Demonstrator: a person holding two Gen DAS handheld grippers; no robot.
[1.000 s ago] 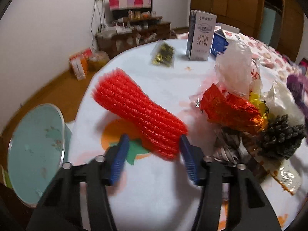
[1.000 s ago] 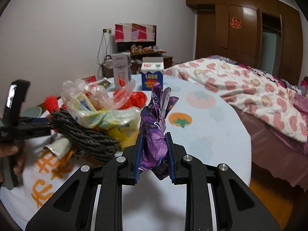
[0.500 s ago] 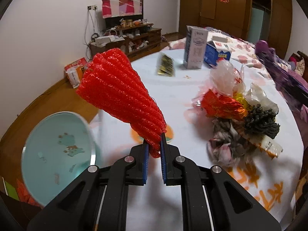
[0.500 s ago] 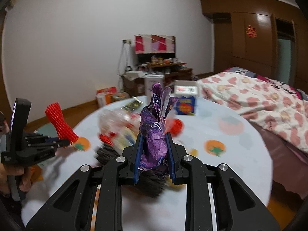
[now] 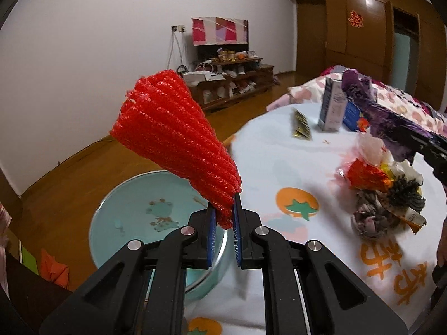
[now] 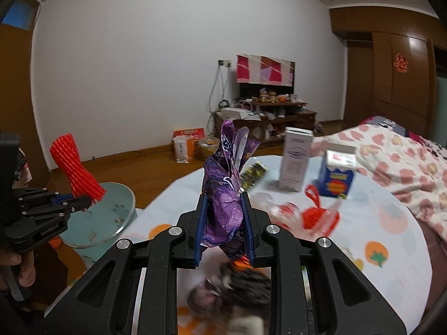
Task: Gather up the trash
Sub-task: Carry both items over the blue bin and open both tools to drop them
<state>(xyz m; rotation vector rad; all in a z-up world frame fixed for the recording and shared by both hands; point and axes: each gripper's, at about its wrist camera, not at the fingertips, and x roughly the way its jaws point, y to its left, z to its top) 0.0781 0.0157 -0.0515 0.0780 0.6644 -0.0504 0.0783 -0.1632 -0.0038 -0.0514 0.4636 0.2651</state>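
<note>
The left hand-held gripper is clamped on the narrow end of a red foam fruit-net sleeve, so the light, springy mesh fans upward toward 11 o'clock instead of flopping; pinching it at the gathered end looks like the surest hold on such soft stuff. The right hand-held gripper is closed on a crumpled purple foil wrapper, which stands upright between the blue pads. Both pieces hang in the air, clear of the surface with its white cloth printed with orange fruit. The pale teal round bin sits just off the surface's curved edge, below the red sleeve at about 8 o'clock in the left view, and is probably where both are headed. More trash remains heaped at 3 o'clock: a pile of red, clear and dark wrappers. Two upright cartons stand near the far edge at 1 o'clock, well apart from the bin. Open floor around the bin leaves free room for the drop.
</note>
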